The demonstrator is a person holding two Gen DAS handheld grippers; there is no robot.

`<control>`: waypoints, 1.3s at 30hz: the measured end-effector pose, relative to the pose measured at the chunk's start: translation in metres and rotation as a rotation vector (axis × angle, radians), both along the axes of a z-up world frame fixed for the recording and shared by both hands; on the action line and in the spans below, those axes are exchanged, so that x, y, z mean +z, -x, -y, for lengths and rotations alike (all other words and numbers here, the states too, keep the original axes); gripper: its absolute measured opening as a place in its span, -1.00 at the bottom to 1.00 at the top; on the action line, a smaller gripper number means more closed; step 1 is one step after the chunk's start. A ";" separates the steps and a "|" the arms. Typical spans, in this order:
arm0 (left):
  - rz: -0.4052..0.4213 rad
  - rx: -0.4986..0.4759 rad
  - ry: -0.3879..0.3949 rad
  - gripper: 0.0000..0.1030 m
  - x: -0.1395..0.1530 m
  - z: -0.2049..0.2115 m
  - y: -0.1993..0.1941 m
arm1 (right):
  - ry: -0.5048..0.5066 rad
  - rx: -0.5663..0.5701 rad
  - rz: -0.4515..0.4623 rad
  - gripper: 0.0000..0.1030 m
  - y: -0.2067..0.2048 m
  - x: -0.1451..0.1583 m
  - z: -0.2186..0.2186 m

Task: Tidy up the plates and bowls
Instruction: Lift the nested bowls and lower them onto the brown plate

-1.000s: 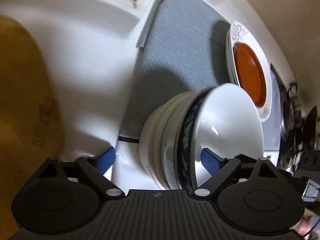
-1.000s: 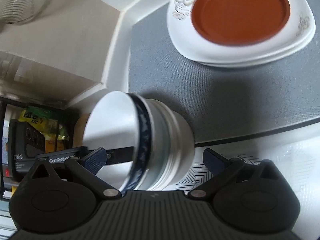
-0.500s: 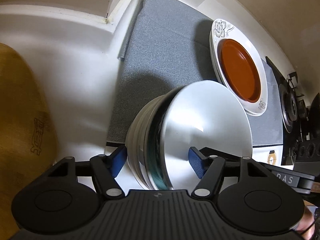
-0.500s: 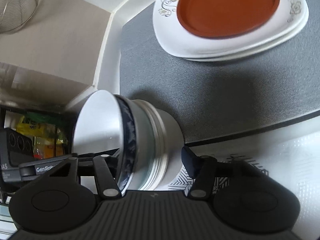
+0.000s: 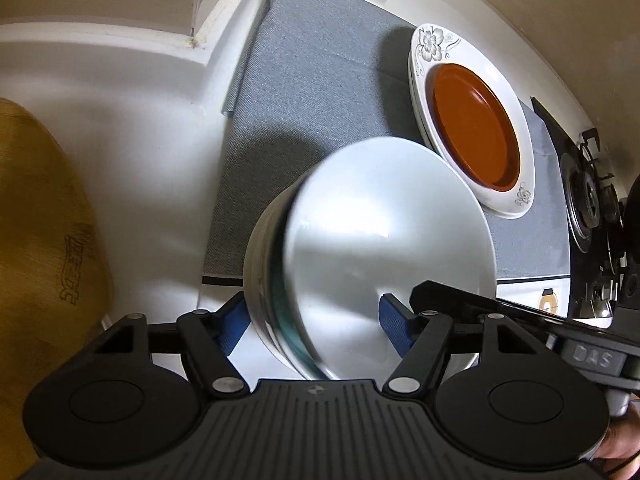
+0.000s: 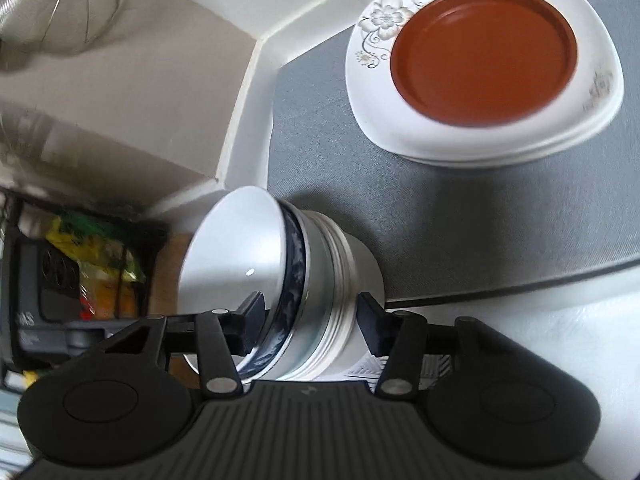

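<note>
A stack of nested bowls [image 5: 380,232] [image 6: 232,256], white with a dark-patterned one on top, stands tipped at the grey mat's [image 5: 312,92] near edge. My left gripper [image 5: 314,318] is shut on its wall, one blue pad outside and one inside the top bowl. From the opposite side my right gripper [image 6: 311,308] is closing on the stack, its pads pressing inside and outside; one of its fingers [image 5: 440,294] shows in the left wrist view. Farther back on the mat [image 6: 460,220], an orange plate [image 5: 476,132] [image 6: 484,52] lies on flowered white plates [image 5: 432,44] [image 6: 480,140].
A wooden board [image 5: 40,240] lies left of the mat on the white counter. A gas stove [image 5: 588,200] sits at the right edge. A wire strainer [image 6: 52,0] hangs at the upper left, and colourful packets [image 6: 100,256] lie beyond the counter edge.
Both grippers went from wide open around the bowl stack to closed on its wall. The stack has since come up slightly, and the plates now look farther off.
</note>
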State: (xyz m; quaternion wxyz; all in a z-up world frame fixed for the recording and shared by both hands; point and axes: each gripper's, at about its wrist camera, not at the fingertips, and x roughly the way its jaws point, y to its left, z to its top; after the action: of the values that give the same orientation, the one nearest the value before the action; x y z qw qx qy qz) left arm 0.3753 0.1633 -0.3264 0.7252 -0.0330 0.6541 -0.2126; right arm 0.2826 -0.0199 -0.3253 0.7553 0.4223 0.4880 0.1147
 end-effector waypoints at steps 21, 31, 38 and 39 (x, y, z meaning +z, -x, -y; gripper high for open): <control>0.062 -0.028 0.009 -0.04 0.039 0.010 0.001 | -0.078 -0.111 0.057 0.00 0.020 0.010 0.031; 0.139 -0.087 0.032 -0.03 0.072 0.052 -0.020 | -0.031 -0.161 0.142 0.00 0.005 0.041 0.071; 0.152 -0.145 0.070 0.00 0.076 0.104 -0.048 | 0.021 -0.222 0.179 0.00 -0.009 0.051 0.115; 0.154 -0.154 0.074 0.00 0.075 0.111 -0.053 | 0.023 -0.232 0.179 0.00 -0.012 0.050 0.124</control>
State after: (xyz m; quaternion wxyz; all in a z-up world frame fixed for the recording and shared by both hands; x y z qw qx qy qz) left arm 0.4282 0.0519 -0.2509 0.7529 0.0071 0.5890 -0.2935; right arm 0.2941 -0.1435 -0.2749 0.8086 0.4554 0.3679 0.0580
